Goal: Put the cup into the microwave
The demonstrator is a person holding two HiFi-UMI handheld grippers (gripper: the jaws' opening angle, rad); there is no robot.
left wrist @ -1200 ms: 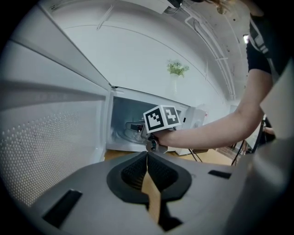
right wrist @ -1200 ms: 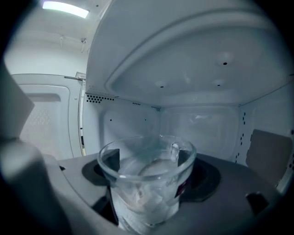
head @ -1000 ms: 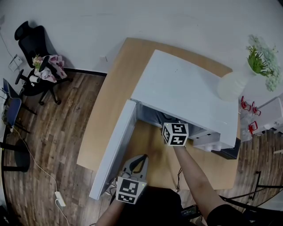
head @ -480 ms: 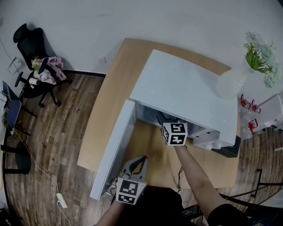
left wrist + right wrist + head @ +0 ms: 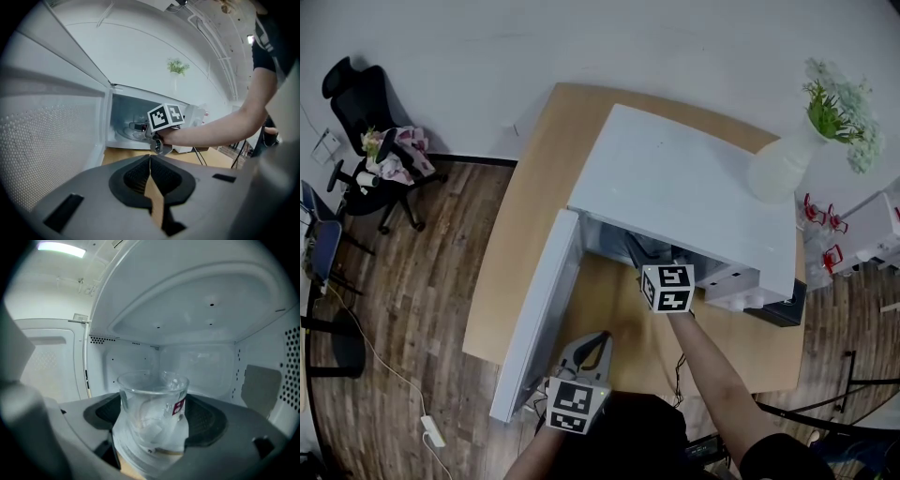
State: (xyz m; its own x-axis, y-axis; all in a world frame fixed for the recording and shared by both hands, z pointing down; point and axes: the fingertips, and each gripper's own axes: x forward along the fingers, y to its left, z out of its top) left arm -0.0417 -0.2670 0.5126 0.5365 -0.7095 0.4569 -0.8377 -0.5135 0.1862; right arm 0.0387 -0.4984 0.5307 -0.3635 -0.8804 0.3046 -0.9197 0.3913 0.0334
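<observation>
A white microwave [image 5: 684, 197] stands on a wooden table [image 5: 520, 244], its door [image 5: 539, 319] swung open to the left. My right gripper [image 5: 642, 258] reaches into the cavity mouth, marker cube upward. In the right gripper view it [image 5: 152, 432] is shut on a clear glass cup [image 5: 152, 404] with a small red label, held upright inside the white cavity [image 5: 197, 362]. My left gripper [image 5: 598, 339] hangs low in front of the table, shut with nothing in it [image 5: 150, 158]. From there I see the right gripper's cube [image 5: 165, 116] at the opening.
A white vase with green and white flowers [image 5: 783, 164] stands by the microwave's far right corner. A black office chair [image 5: 370, 141] and a power strip [image 5: 431, 431] are on the wooden floor at left. Red-framed items [image 5: 820, 234] stand at right.
Hardly anything: the head view has shifted slightly. The right gripper stays at the microwave's opening with the cup, and the left gripper has not moved.
</observation>
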